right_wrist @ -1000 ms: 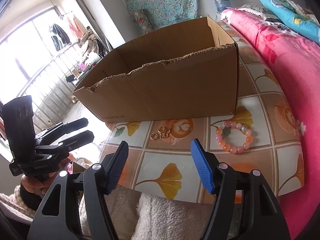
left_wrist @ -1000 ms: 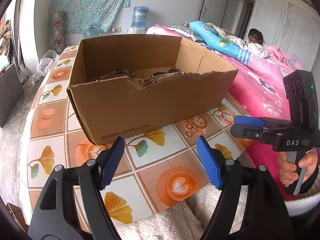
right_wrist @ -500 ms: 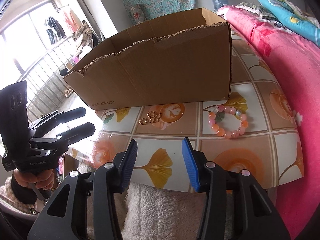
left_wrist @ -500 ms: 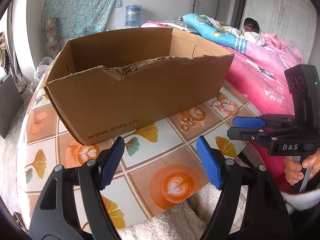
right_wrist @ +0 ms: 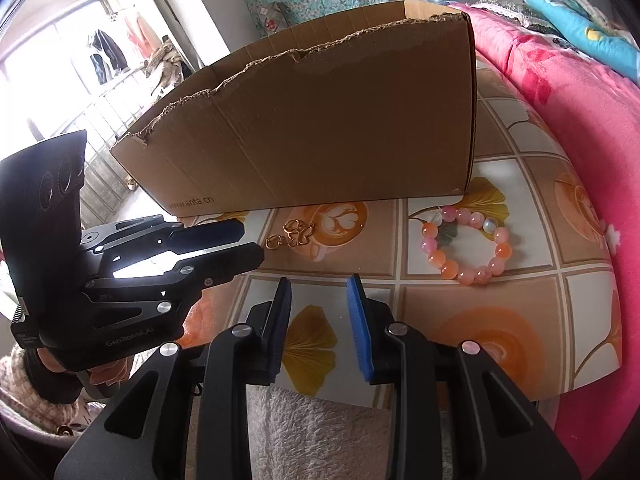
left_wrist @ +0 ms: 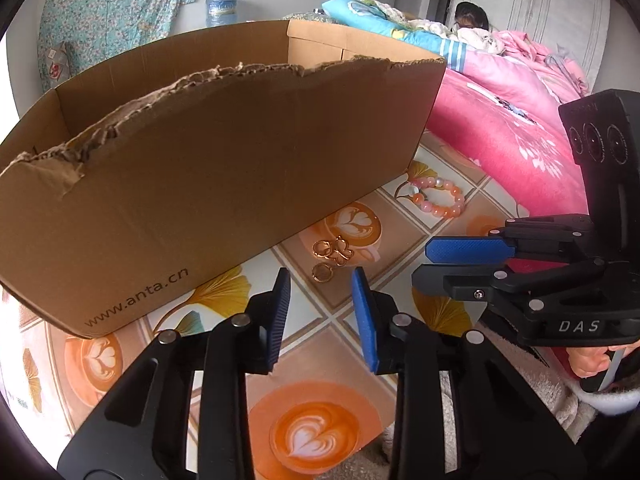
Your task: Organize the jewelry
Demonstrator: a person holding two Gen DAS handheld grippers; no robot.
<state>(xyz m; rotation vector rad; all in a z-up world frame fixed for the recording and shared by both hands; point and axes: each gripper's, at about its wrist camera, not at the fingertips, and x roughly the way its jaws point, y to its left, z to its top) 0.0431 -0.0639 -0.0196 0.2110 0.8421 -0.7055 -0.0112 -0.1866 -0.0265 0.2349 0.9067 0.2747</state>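
Left gripper (left_wrist: 320, 280) has closed in on gold earrings (left_wrist: 331, 255) beside cardboard box (left_wrist: 224, 168).

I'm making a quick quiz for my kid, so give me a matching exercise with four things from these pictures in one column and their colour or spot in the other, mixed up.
Column one:
1. bead bracelet
2. gold earrings
3. cardboard box
4. left tongs

Column two:
A. brown, torn top edge
B. open, aimed at small gold pieces
C. pink and orange, near the box's right corner
D. shiny rings on the latte-art tile

Pairs: 1-C, 2-D, 3-A, 4-B
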